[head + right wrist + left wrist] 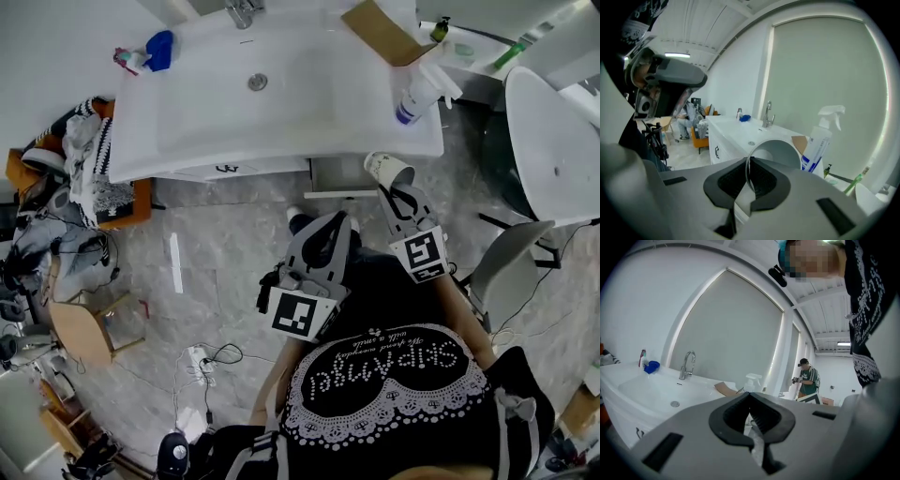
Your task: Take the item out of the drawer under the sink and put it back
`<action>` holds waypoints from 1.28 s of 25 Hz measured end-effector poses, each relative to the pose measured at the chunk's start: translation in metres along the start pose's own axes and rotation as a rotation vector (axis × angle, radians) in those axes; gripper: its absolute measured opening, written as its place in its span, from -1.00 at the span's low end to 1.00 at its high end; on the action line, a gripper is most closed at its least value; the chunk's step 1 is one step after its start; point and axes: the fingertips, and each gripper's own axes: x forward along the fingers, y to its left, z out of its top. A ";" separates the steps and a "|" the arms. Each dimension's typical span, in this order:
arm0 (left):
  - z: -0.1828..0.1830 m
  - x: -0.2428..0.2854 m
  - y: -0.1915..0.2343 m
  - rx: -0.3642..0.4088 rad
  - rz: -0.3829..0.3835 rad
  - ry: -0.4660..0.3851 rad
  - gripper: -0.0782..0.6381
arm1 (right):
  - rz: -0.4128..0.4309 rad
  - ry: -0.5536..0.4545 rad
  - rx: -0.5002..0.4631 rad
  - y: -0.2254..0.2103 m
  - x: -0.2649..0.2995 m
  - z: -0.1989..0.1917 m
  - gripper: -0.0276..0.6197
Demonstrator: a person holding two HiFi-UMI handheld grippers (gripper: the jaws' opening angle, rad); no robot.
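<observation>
A white paper cup [387,171] lies on its side in my right gripper [394,194], shut on the cup's rim; its open mouth faces the sink cabinet. In the right gripper view the cup [780,152] sticks out past the jaws, its thin wall pinched between the pads. It is held just below the front edge of the white sink counter [281,112], beside the pulled-out drawer [339,178]. My left gripper [325,228] hovers lower and to the left, jaws shut with nothing in them; the left gripper view shows its tips [750,397] meeting.
A spray bottle [417,94], a cardboard piece [380,33] and a blue item [159,49] are on the counter by the tap [242,11]. A cluttered orange chair [89,173] stands left, a white chair [511,267] right. Cables [202,361] lie on the floor.
</observation>
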 end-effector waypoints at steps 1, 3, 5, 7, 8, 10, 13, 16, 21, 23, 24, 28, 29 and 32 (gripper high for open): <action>-0.001 0.001 0.001 0.004 -0.003 0.005 -0.77 | -0.004 -0.027 0.022 -0.001 -0.004 0.006 -0.84; -0.003 0.003 0.001 0.016 -0.011 0.020 -0.77 | -0.011 -0.076 0.064 -0.005 -0.012 0.018 -0.84; -0.006 0.005 0.000 0.031 -0.024 0.032 -0.77 | -0.021 -0.110 0.100 -0.011 -0.021 0.029 -0.84; -0.006 0.006 -0.003 0.050 -0.041 0.034 -0.77 | -0.037 -0.141 0.129 -0.019 -0.030 0.039 -0.84; -0.004 0.008 -0.004 0.049 -0.044 0.025 -0.77 | -0.049 -0.158 0.139 -0.023 -0.035 0.045 -0.84; 0.003 0.011 -0.006 0.034 -0.041 0.000 -0.77 | -0.077 -0.200 0.154 -0.031 -0.044 0.056 -0.84; 0.003 0.012 -0.007 0.039 -0.047 0.007 -0.77 | -0.108 -0.257 0.171 -0.036 -0.058 0.072 -0.84; 0.005 0.011 -0.008 0.043 -0.051 -0.002 -0.77 | -0.103 -0.307 0.184 -0.033 -0.070 0.083 -0.84; 0.010 0.011 -0.009 0.038 -0.041 -0.024 -0.77 | -0.082 -0.338 0.181 -0.024 -0.084 0.093 -0.84; 0.013 0.013 -0.009 0.024 -0.038 -0.040 -0.77 | -0.082 -0.350 0.190 -0.023 -0.088 0.096 -0.84; 0.014 0.013 -0.009 0.016 -0.036 -0.048 -0.77 | -0.084 -0.358 0.193 -0.023 -0.090 0.097 -0.84; 0.012 0.015 -0.011 0.042 -0.046 -0.049 -0.77 | -0.085 -0.367 0.200 -0.024 -0.093 0.096 -0.84; 0.013 0.016 -0.013 0.050 -0.057 -0.067 -0.77 | -0.082 -0.368 0.205 -0.025 -0.094 0.095 -0.84; 0.020 0.017 -0.020 0.030 -0.075 -0.092 -0.77 | -0.074 -0.365 0.217 -0.025 -0.094 0.093 -0.84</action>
